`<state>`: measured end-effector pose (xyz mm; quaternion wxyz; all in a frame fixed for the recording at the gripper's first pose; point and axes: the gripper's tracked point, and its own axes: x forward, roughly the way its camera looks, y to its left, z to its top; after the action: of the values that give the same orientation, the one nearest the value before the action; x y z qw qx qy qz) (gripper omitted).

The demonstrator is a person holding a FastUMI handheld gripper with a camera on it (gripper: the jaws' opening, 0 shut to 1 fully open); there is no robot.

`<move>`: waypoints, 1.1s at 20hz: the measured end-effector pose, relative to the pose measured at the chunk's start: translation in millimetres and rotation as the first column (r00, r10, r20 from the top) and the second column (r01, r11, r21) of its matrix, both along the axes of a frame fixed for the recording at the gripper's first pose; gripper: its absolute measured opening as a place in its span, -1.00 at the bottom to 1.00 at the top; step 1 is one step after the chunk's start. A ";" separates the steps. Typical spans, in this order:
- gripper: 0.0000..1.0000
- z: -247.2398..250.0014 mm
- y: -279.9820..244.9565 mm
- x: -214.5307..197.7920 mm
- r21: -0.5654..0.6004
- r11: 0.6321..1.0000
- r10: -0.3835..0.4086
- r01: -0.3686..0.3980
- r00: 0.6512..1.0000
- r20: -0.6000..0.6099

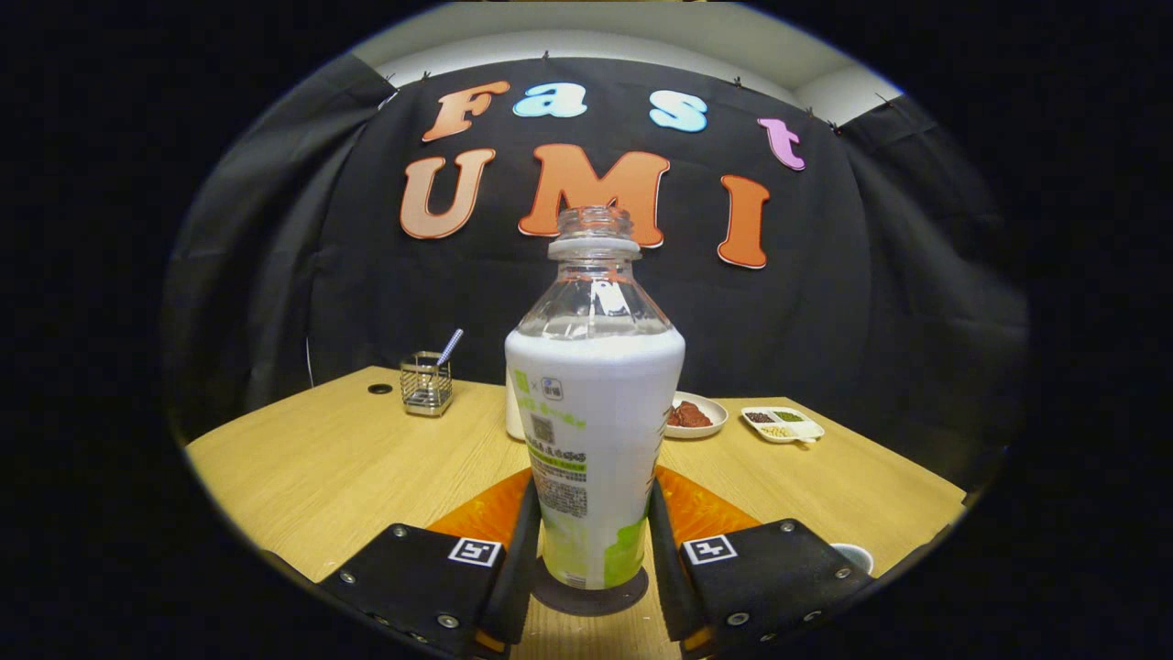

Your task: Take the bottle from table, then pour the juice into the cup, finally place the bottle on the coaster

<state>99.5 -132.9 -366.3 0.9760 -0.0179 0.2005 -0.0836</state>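
The bottle stands straight up on the wooden table, with its bottom on a dark round coaster. Its cap is off, the top part is clear, and the wrap around it is white and green. The gripper has one finger on each side of the bottle, low down. The fingers are right beside the bottle, but I cannot tell if they press on it or have let go. An orange mat lies just behind the bottle. A bit of a white cup peeks out to the right of the bottle. Far behind the bottle sit a wire holder, a plate of brown food and a small dish. I think the bottle is on the coaster because that is its last stop.
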 end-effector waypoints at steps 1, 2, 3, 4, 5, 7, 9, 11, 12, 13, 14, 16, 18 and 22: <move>0.15 -9.1 1.3 -2.8 -0.001 1.000 0.001 -0.001 1.000 -0.023; 0.15 -17.1 1.8 -2.5 0.006 1.000 -0.001 0.001 0.999 -0.040; 0.16 -23.3 3.0 -2.1 0.012 1.000 -0.001 0.002 0.999 -0.053; 0.15 -29.1 2.0 -3.0 0.015 1.000 -0.009 0.010 0.998 -0.066; 0.16 -33.8 1.0 -5.0 0.018 1.000 -0.018 0.019 0.996 -0.084; 0.15 -44.3 -2.4 -8.4 0.050 0.998 -0.044 0.050 0.993 -0.109; 0.20 -40.5 -9.0 -3.3 0.097 0.991 -0.088 0.095 0.993 -0.076; 0.29 -44.3 -16.1 -8.9 0.106 0.986 -0.117 0.126 0.990 -0.084; 0.35 -44.4 -15.3 -8.7 0.112 0.986 -0.114 0.123 0.990 -0.078; 0.47 -39.9 -11.2 -10.3 0.115 0.987 -0.108 0.116 0.992 -0.072; 0.60 -35.7 -7.8 -11.2 0.116 0.988 -0.099 0.106 0.993 -0.060; 0.87 -23.2 -2.4 -13.7 0.119 0.988 -0.092 0.095 0.995 -0.034; 0.95 -7.5 0.7 -18.9 0.111 0.988 -0.102 0.103 0.995 -0.013; 0.95 33.5 2.9 -35.9 0.089 0.986 -0.145 0.141 0.989 0.033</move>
<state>63.6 -130.0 -332.8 0.9710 0.0406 0.1856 -0.1450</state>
